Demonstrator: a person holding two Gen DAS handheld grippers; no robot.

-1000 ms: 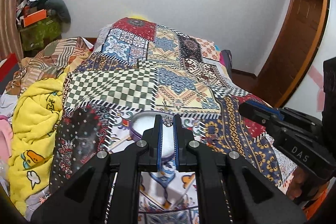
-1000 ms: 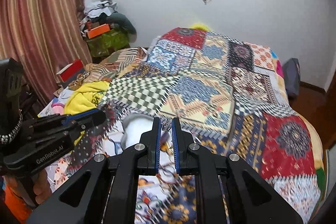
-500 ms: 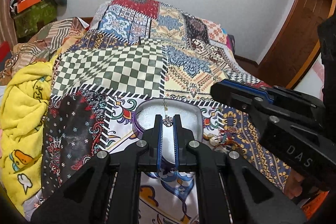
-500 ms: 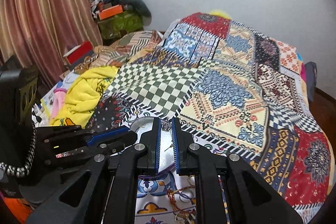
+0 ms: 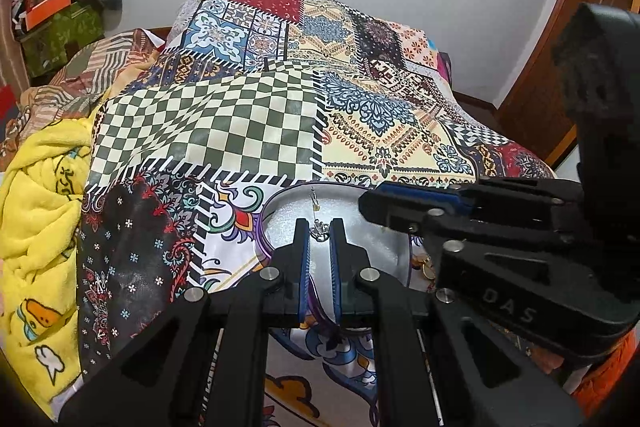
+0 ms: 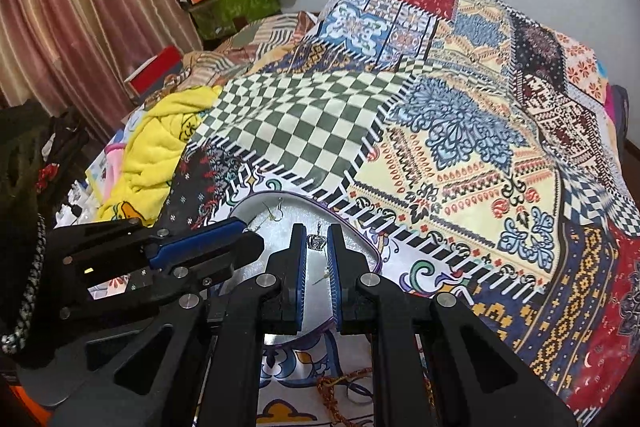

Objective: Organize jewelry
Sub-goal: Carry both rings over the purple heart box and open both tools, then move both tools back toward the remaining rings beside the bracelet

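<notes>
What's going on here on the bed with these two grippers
A person is sorting jewelry on a patchwork bedspread. Each handheld gripper pinches a small silver earring: the left gripper holds one, the right gripper holds a crown-shaped one. Both hover over a silver tray that already has a few small pieces lying in it. A braided cord lies on the bedspread nearby.

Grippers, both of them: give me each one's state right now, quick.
Left gripper: jaws closed on a small silver earring.
Right gripper: jaws closed on a small crown-shaped silver earring.
</notes>
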